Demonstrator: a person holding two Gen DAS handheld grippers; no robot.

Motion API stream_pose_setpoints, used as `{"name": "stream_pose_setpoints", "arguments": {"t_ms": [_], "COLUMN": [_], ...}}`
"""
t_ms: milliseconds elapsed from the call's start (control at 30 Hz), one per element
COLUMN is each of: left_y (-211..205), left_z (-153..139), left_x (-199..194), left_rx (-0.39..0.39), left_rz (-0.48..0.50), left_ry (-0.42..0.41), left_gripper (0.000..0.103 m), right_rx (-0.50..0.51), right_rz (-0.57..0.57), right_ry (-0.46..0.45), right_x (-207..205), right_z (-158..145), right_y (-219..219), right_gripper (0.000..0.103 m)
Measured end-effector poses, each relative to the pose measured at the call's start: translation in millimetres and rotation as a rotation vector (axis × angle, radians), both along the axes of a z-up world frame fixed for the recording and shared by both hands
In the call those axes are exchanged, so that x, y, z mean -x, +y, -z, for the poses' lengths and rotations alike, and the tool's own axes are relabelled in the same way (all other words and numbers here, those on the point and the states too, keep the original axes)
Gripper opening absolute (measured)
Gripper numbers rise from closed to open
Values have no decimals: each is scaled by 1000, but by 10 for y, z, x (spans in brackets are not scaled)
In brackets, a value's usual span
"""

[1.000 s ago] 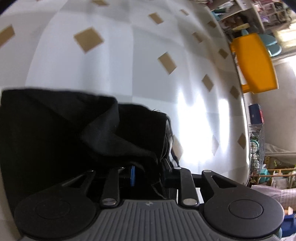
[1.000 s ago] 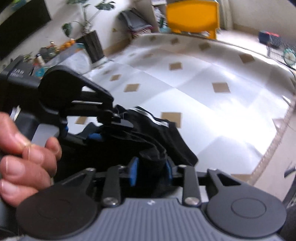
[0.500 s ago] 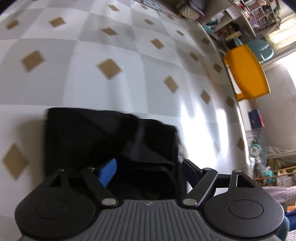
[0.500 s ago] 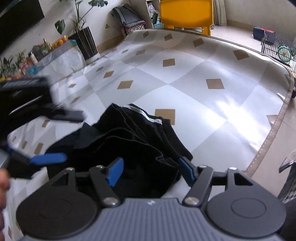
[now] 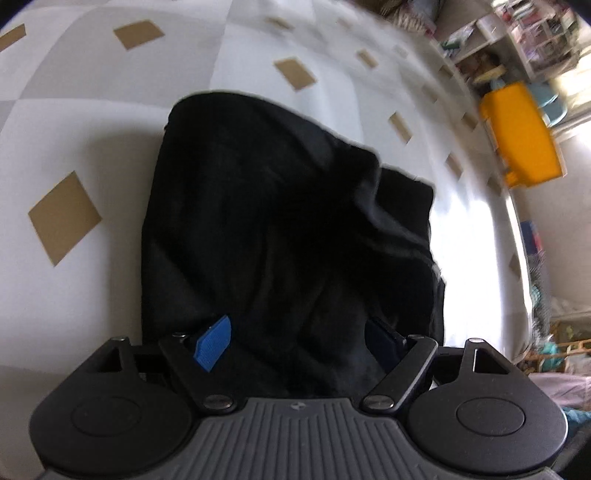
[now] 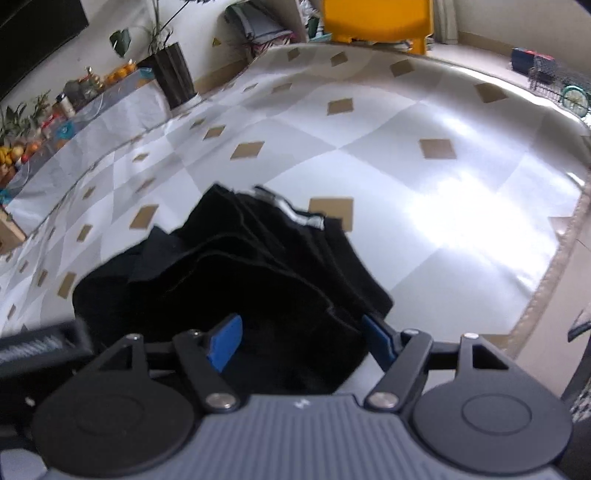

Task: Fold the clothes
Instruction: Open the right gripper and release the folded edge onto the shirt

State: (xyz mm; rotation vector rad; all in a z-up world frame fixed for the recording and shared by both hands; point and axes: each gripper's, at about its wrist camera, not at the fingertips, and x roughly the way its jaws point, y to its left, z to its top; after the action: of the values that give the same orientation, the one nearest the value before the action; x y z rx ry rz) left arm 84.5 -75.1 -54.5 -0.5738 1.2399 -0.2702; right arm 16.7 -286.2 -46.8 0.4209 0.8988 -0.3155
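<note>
Black garment (image 5: 280, 236) — folded bundle lying on the checked tabletop (image 5: 74, 122), directly ahead of and beneath both claws, long axis running away from the left gripper (image 5: 295, 343). Stacked edges fan out on the right gripper's (image 6: 303, 339) side. Both claws' jaws have just been opening — now spread wide, cloth between the blue pads but not pinched; nothing held.

A grey-and-white cloth with tan diamonds (image 6: 436, 147) covers the bench; beyond stand an orange chair (image 6: 375, 16), a potted plant (image 6: 173, 74) and shelves (image 5: 517, 40).
</note>
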Motion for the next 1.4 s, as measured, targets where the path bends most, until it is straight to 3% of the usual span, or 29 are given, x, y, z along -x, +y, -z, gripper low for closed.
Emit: {"name": "stream_pose_setpoints", "arguments": {"t_ms": [233,767,1067,1233,1400], "left_y": [14,128,575,821,964], "left_z": [8,-9,-11,-27,-34], "left_x": [53,174,295,368,435], "left_rx": [-1,-34,-68,-132,-184], "left_rz": [-1,-19,-83,-103,-94], "left_ry": [-30,-59,-53,-51,-49], "left_gripper": [82,75,73,73,73], "right_rx": [32,96,130,99,105], "right_rz": [-45,-145,-357,-496,-555], "right_ry": [10,15,8,-4,26], "right_x": [-47,-35,-22,5,18], "right_z": [130,144,154,146,121], "right_y": [88,239,712,993,1226], "right_gripper": [76,76,77,79,79]}}
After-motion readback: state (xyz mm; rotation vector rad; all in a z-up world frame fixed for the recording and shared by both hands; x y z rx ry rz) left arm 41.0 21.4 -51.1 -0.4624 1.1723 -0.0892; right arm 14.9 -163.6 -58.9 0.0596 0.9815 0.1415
